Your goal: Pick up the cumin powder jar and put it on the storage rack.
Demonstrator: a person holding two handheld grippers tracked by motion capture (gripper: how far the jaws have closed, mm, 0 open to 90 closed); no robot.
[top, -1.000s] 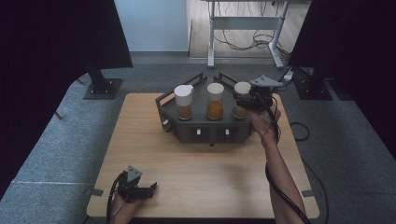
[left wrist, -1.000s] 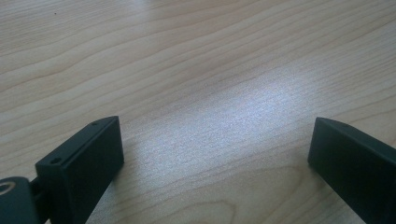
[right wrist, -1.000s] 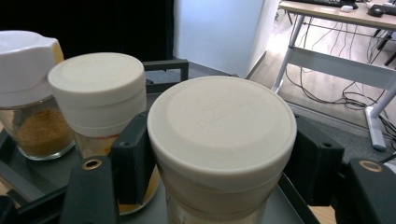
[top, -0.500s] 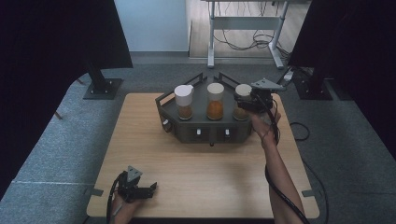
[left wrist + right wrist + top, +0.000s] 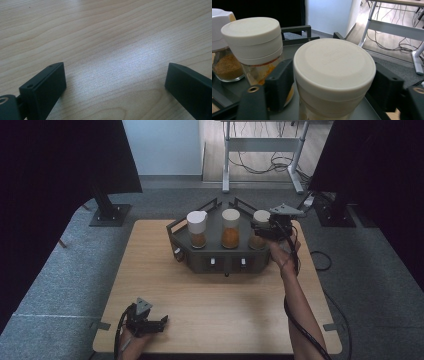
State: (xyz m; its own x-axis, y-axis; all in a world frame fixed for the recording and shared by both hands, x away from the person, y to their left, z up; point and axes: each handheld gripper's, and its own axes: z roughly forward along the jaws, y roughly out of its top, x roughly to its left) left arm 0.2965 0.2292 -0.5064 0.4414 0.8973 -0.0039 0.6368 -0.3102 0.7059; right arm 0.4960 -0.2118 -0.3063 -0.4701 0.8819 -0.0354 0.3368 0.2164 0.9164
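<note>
The right claw (image 5: 264, 227) is being held out over the far right of the bench (image 5: 220, 320), forearm stretched forward, its jaws bracketing the right spice jar (image 5: 332, 80) seated in the dark rack (image 5: 220, 262). The jaws have just been opening; the jar is standing between them, and pad contact cannot be made out. The jar's base is being cut off below. The left claw (image 5: 147, 324) is being rested near the bench's near edge, jaws apart, unchanged from before.
</note>
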